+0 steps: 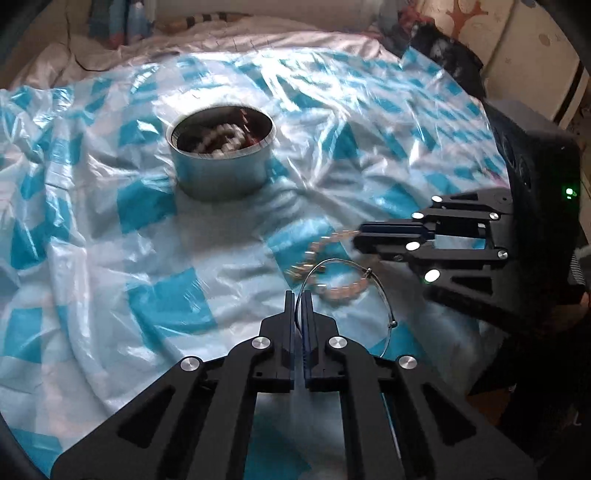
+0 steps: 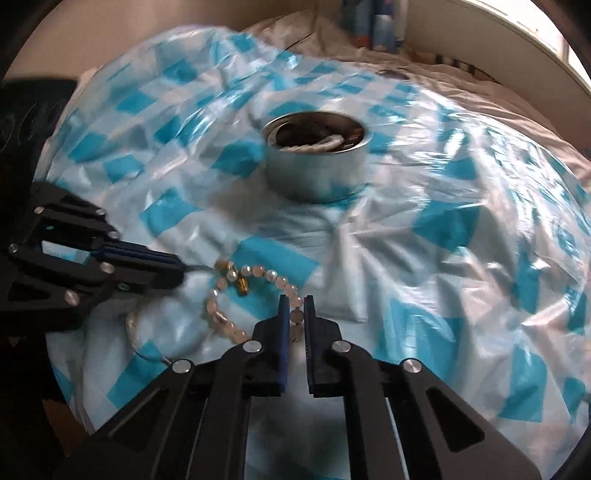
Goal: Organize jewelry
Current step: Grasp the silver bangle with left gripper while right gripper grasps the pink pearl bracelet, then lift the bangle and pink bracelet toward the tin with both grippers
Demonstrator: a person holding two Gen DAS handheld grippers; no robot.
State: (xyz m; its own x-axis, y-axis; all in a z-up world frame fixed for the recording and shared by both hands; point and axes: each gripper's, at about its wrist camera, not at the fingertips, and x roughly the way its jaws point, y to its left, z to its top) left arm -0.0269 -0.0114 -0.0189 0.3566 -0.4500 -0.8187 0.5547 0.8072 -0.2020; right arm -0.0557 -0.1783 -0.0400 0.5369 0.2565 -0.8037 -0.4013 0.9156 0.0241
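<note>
A thin silver wire bangle (image 1: pixel 384 295) lies on the blue-and-white checked plastic sheet (image 1: pixel 110 221). My left gripper (image 1: pixel 300 295) is shut on its near-left edge. A pink-and-pearl beaded bracelet (image 1: pixel 343 291) lies across the bangle. My right gripper (image 1: pixel 356 240) comes in from the right and is shut on its beads. In the right wrist view the right gripper (image 2: pixel 296 299) pinches a bead of the bracelet (image 2: pixel 255 271), and the left gripper (image 2: pixel 181 269) holds the bangle (image 2: pixel 147 356). A round metal tin (image 1: pixel 221 173) (image 2: pixel 316 177) with white beads inside stands farther back.
The sheet (image 2: pixel 443 221) is crumpled over a soft bed with pale bedding (image 1: pixel 55 62) behind it. Bottles (image 1: pixel 122 22) (image 2: pixel 380 26) stand at the far edge. A dark bundle (image 1: pixel 443 55) sits at the back right by a pale cabinet (image 1: pixel 535 55).
</note>
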